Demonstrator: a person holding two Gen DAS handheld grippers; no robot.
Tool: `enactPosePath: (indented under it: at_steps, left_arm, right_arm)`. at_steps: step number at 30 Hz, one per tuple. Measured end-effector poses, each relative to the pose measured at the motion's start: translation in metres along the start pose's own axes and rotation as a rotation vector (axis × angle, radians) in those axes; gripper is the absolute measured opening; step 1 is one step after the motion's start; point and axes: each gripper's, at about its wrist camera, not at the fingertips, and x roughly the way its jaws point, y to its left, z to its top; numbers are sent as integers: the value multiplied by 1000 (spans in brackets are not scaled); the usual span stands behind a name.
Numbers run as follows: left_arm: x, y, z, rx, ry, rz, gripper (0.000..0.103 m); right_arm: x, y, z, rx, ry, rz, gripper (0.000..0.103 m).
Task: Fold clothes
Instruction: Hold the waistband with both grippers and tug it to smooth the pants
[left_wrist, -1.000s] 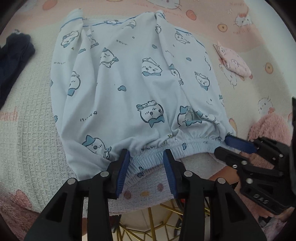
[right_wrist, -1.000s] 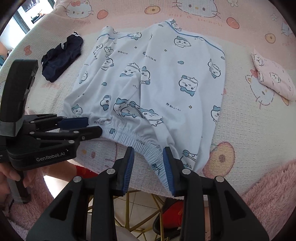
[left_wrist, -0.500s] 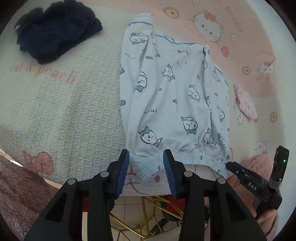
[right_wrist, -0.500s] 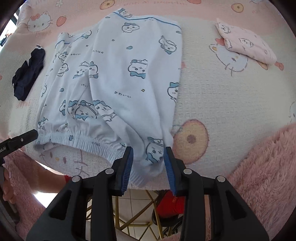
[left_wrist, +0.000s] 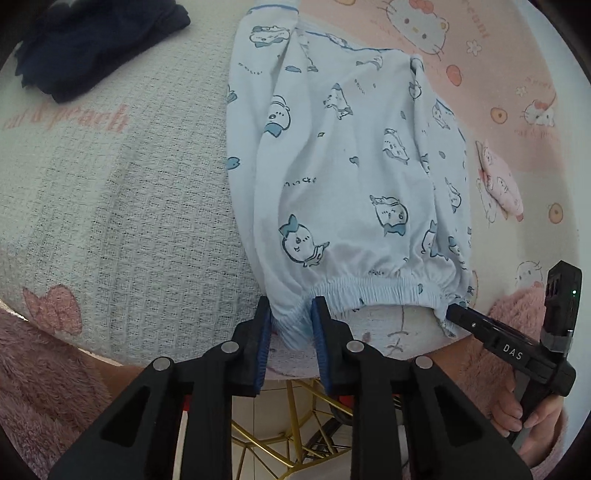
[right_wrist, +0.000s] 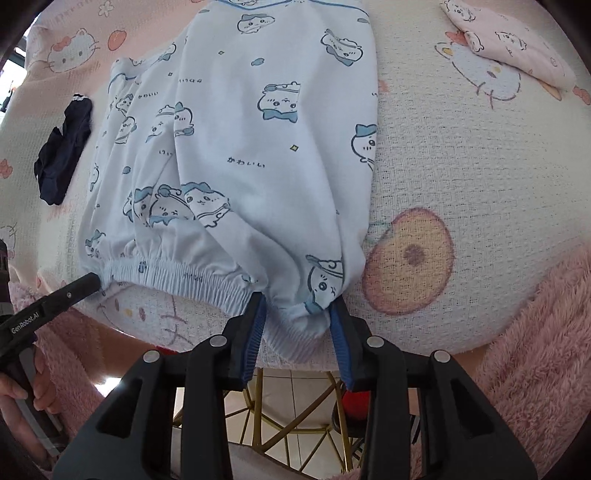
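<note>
the light blue pants (left_wrist: 343, 177) lie flat on the blanket (left_wrist: 122, 206); the left gripper (left_wrist: 290, 314) is closing its jaws on one waistband corner; the right gripper (right_wrist: 295, 308) is closing too, holding the other corner.

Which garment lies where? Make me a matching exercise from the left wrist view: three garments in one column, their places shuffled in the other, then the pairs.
Garments:
1. blue printed garment
2. navy garment
3. pink garment

Places:
A. crumpled at the picture's upper left
B. folded small at the picture's right
C. spread in the middle, elastic waistband nearest the camera

Pairs: 1-C, 2-A, 3-B
</note>
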Motion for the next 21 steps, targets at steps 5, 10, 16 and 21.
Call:
enactPosePath:
  at_steps: [5,10,16,21]
  left_arm:
    - [-8,0,1,-16,-40,-23,19]
    - [-1,-1,0,-15,-7,-20,20]
    - [-4,12,5,-71,-15,-110,22]
    - [-20,12,10,-94,-105,-178,29]
  right_arm:
    - [-17,-2,3,-3,-103,-70,13]
    - [-19,-17,12,56,-98,-63,13]
    - [-23,0,-2,-31,-39,26,31]
    - [-19,16,-15,-99,-36,-95,31]
